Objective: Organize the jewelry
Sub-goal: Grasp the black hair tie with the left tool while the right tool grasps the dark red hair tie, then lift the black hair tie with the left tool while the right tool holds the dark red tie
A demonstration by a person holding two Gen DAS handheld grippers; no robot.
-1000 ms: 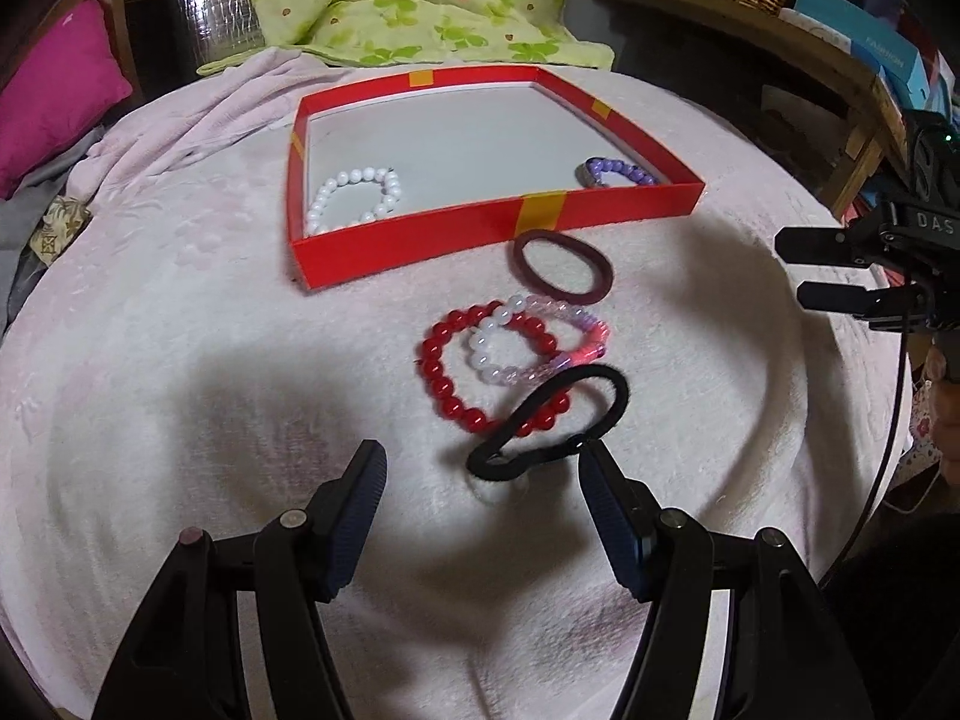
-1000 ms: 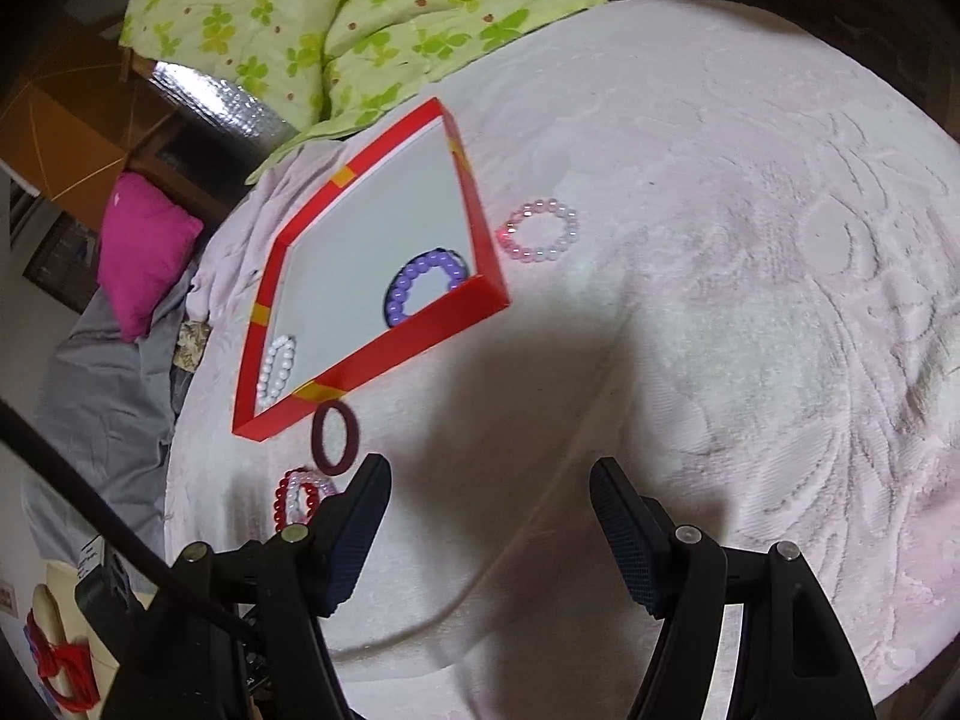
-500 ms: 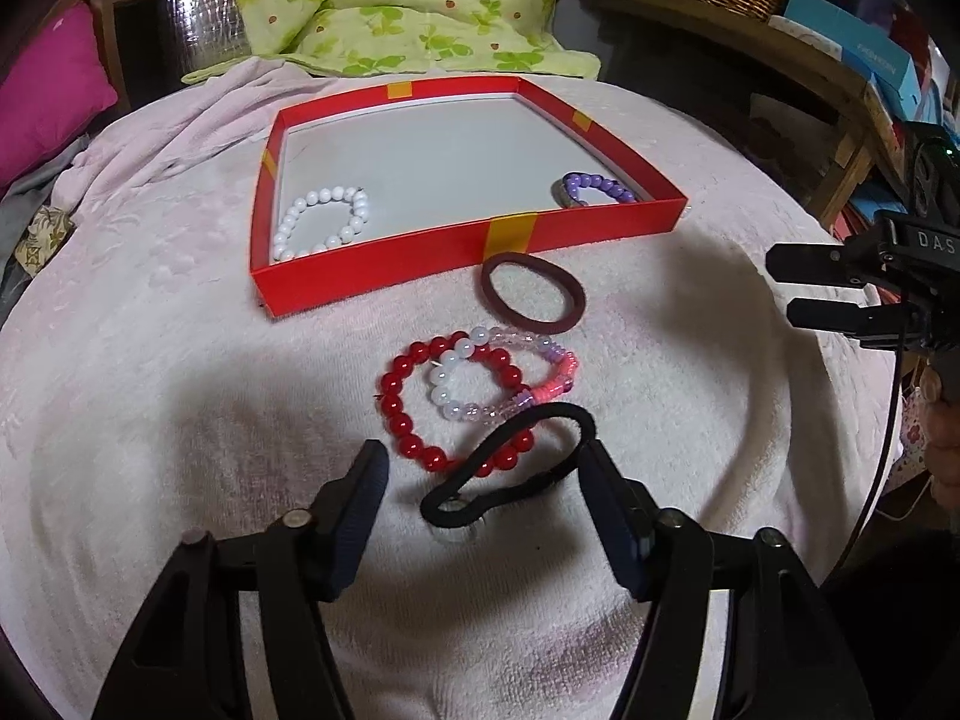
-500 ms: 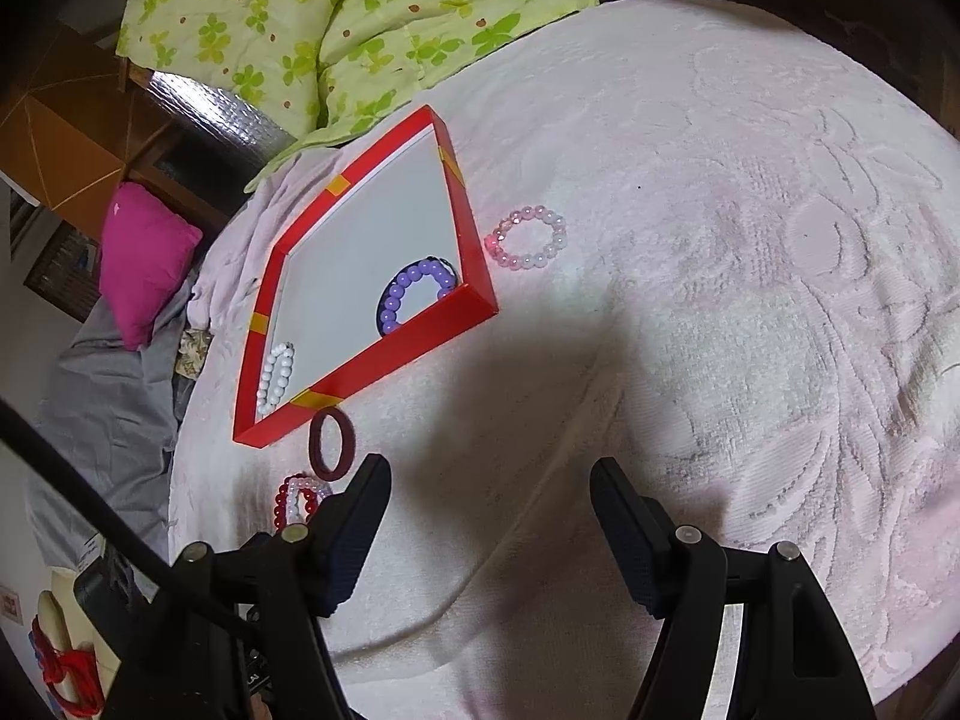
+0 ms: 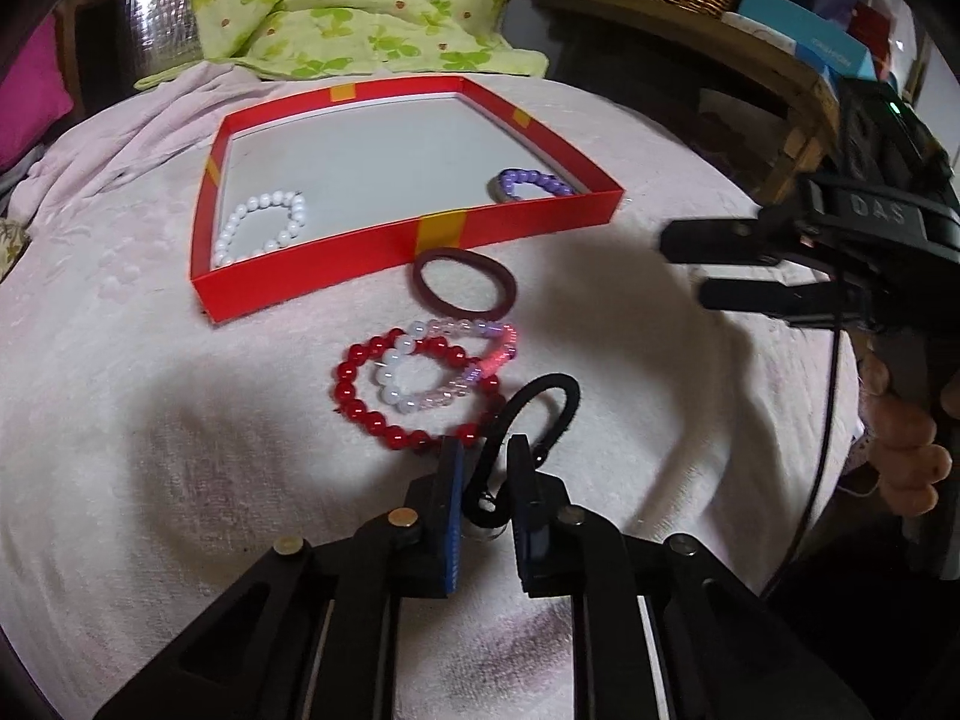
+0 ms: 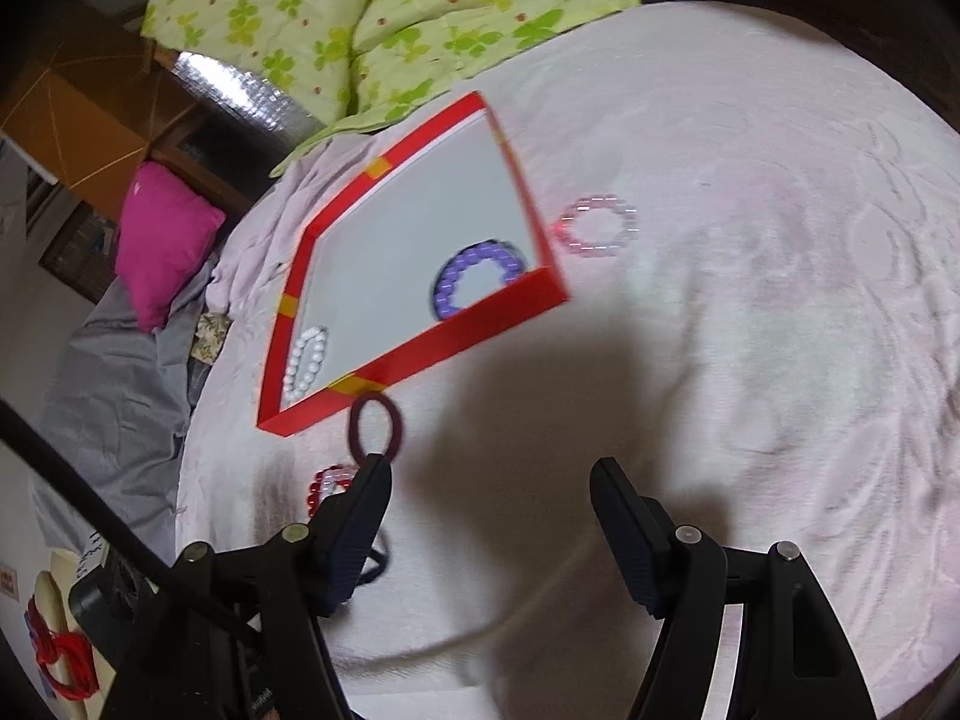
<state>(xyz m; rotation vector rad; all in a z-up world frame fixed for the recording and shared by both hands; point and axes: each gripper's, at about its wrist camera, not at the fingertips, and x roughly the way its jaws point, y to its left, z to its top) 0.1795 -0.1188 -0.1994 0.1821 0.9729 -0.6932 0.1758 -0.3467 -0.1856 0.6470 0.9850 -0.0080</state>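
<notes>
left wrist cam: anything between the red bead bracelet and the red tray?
Yes: the maroon hair tie lies between the red bead bracelet and the red tray, in the left wrist view.

Pale pink blanket [image 5: 150, 420], red tray [image 5: 312, 276], bracelets [image 5: 414, 384]

Just ahead of our left gripper [image 5: 483, 450], whose jaws are closing around a black hair tie [image 5: 543, 405], a red bead bracelet [image 5: 384, 387] and a pale bead bracelet [image 5: 432, 360] lie tangled, crowding the way forward. Beyond them a maroon hair tie [image 5: 465, 282] and the red tray's wall [image 5: 336, 276] block a low approach. Ahead of our right gripper [image 6: 489, 480], bare pink blanket [image 6: 750, 330] lies open.
</notes>
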